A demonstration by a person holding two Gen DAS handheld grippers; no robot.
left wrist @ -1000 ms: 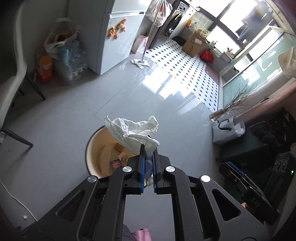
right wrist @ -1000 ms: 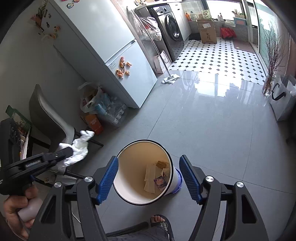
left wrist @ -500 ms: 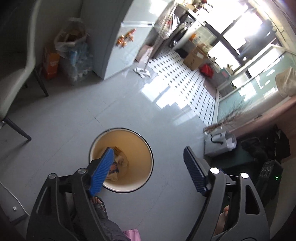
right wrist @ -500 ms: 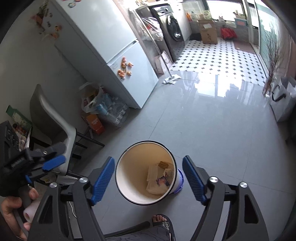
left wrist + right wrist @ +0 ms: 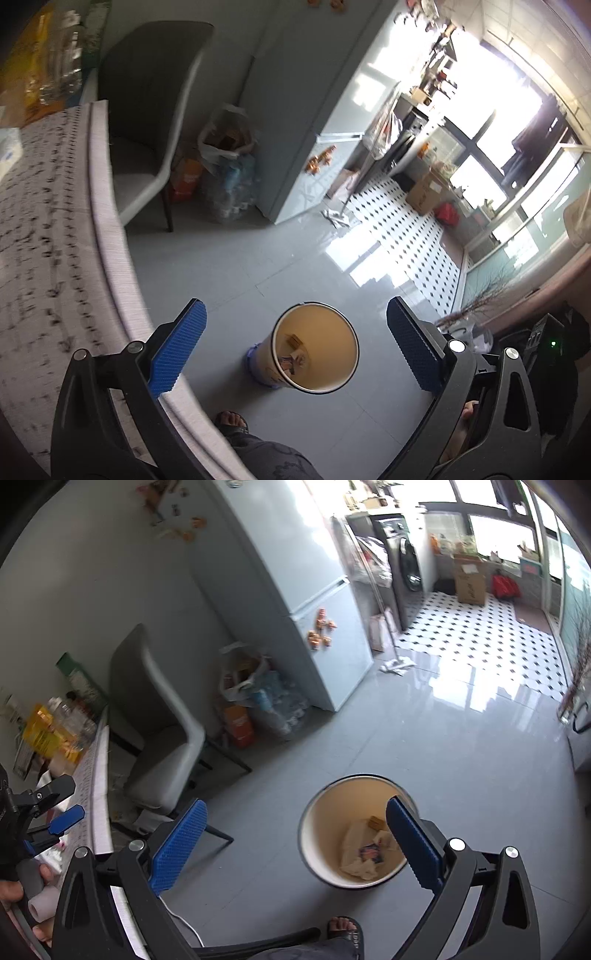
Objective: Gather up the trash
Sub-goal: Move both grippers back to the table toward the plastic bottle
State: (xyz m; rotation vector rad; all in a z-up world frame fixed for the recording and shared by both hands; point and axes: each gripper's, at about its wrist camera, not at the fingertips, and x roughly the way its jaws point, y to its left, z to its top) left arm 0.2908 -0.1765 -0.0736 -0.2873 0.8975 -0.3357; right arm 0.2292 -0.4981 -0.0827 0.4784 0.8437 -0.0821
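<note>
A round cream-lined trash bin [image 5: 334, 369] [image 5: 325, 812] stands on the grey floor with crumpled white tissue [image 5: 360, 864] and wrappers inside. My left gripper [image 5: 295, 347] is open and empty, high above the bin and beside the table's edge. It also shows at the left of the right wrist view [image 5: 55, 805], over the table. My right gripper [image 5: 295, 845] is open and empty, above the floor just left of the bin.
A patterned table [image 5: 44, 221] fills the left, with bottles and packets [image 5: 48, 731] at its far end. A grey chair [image 5: 166, 738], bags and boxes [image 5: 255, 705] and a fridge [image 5: 295, 590] stand behind. My sandalled foot [image 5: 345, 932] is near the bin.
My left gripper opened and dropped the white tissue into the bin, then swung left and up over the table's edge. My right gripper shifted left, still open.
</note>
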